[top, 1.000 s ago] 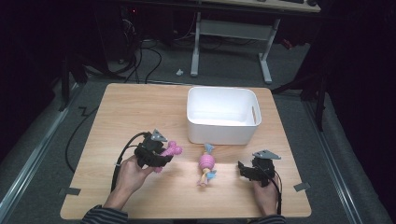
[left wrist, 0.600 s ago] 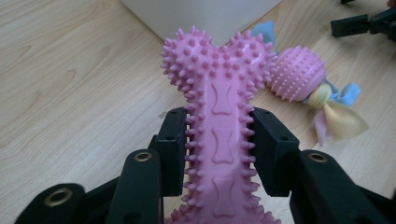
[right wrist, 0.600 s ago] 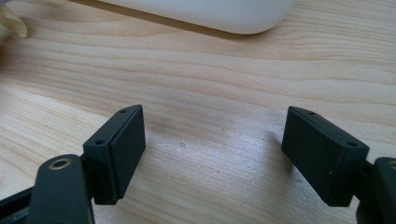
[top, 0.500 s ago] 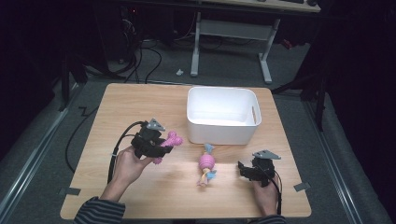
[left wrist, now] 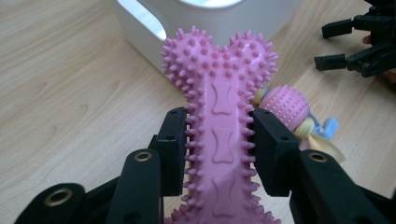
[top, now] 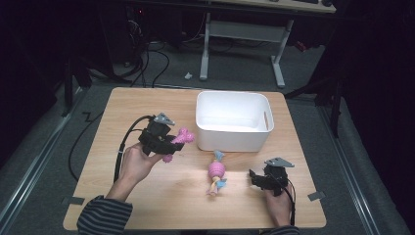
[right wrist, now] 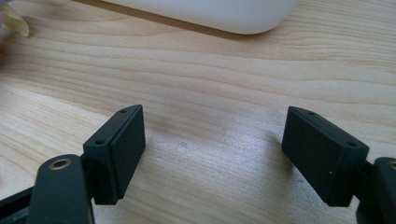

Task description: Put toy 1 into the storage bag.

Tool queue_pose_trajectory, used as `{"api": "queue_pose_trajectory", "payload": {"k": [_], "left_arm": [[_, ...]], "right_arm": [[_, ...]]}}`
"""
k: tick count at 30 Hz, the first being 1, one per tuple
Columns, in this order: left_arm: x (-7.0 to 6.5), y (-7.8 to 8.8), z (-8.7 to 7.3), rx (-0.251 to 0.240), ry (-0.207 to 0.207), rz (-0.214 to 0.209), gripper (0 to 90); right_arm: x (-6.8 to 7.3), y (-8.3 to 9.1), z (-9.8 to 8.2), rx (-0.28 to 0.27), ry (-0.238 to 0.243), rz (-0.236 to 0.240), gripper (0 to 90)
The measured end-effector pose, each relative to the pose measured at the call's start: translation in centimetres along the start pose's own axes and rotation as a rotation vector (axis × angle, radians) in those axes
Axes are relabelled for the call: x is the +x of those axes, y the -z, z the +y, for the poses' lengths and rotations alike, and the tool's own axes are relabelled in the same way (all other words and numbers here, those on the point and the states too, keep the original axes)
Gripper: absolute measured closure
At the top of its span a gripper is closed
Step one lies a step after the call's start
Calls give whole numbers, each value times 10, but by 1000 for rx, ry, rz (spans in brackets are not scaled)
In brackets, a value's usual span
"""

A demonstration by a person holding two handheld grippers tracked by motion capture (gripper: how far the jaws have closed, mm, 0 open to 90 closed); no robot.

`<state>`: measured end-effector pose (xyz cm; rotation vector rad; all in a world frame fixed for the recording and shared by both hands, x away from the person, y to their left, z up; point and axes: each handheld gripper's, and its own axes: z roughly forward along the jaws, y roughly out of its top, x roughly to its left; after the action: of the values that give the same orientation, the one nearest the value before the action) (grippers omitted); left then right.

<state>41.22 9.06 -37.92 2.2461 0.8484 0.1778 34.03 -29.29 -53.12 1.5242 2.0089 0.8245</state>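
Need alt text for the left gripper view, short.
The left gripper is shut on a spiky pink bone-shaped chew toy above the wooden table. Behind it: a white bin, a pink rope toy, and the right gripper, open.

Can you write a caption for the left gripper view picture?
Left tool grips a spiky pink bone toy near the white bin.

Lower end of the pink spiky bone toy [left wrist: 219, 116] cut off at the bottom edge of the left gripper view, its sides covered by the left gripper [left wrist: 219, 149] there. White bin [left wrist: 205, 23] cropped by the top edge. Rope toy [left wrist: 299, 121] half hidden behind the bone, right of centre. In the right gripper view, bin [right wrist: 210, 11] cropped at top; unidentifiable pale scrap at upper left.
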Motion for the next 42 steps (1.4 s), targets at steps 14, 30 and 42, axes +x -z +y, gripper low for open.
{"api": "queue_pose_trajectory", "payload": {"k": [14,30,42], "left_arm": [[-3,2,29,12,-28,-20,588],[-14,-4,79,8,-77,-61,588],[-14,-26,113,9,-79,-75,587]], "right_arm": [[0,0,0,0,2,3,216],[0,0,0,-2,11,11,217],[1,0,0,-1,14,15,216]]}}
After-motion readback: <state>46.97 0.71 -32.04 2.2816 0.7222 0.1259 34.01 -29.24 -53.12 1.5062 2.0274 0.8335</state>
